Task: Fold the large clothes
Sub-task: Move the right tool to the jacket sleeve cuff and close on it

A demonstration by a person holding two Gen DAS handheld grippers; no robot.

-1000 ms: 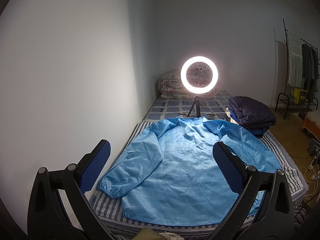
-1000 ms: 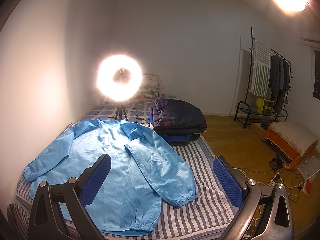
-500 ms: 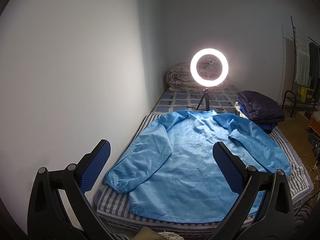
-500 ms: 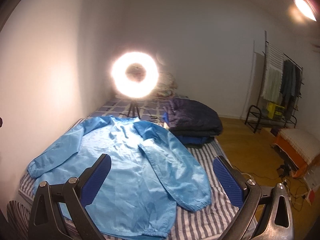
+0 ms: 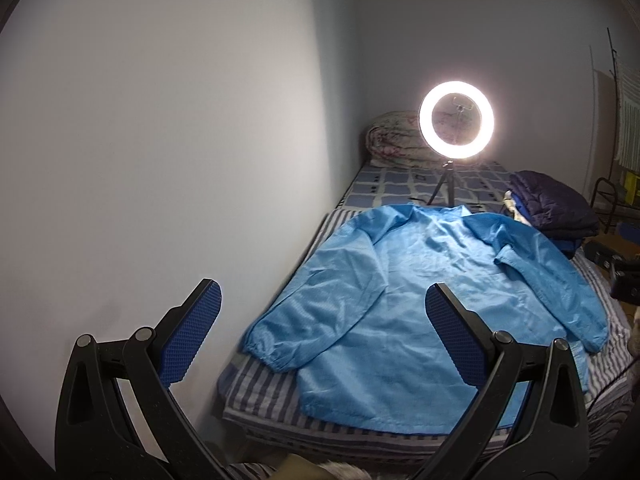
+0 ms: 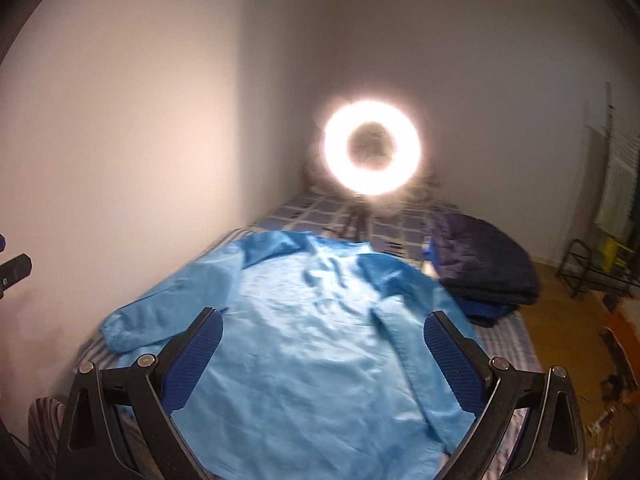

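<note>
A large light-blue jacket (image 5: 420, 300) lies flat on the striped bed (image 5: 256, 384), collar at the far end, both sleeves spread down its sides. It also shows in the right wrist view (image 6: 304, 344). My left gripper (image 5: 320, 328) is open and empty, held above the bed's near left corner, over the jacket's left sleeve cuff. My right gripper (image 6: 322, 354) is open and empty, held above the jacket's lower middle. Neither touches the cloth.
A lit ring light on a tripod (image 5: 456, 126) stands at the bed's far end, before a rolled quilt (image 5: 394, 140). A folded dark quilt pile (image 5: 552, 208) sits at the far right of the bed. The wall runs along the left. A clothes rack (image 6: 616, 220) stands right.
Both views have swung left: the jacket has shifted right in the left wrist view, and is now centred under the right gripper. Both grippers stay open.
</note>
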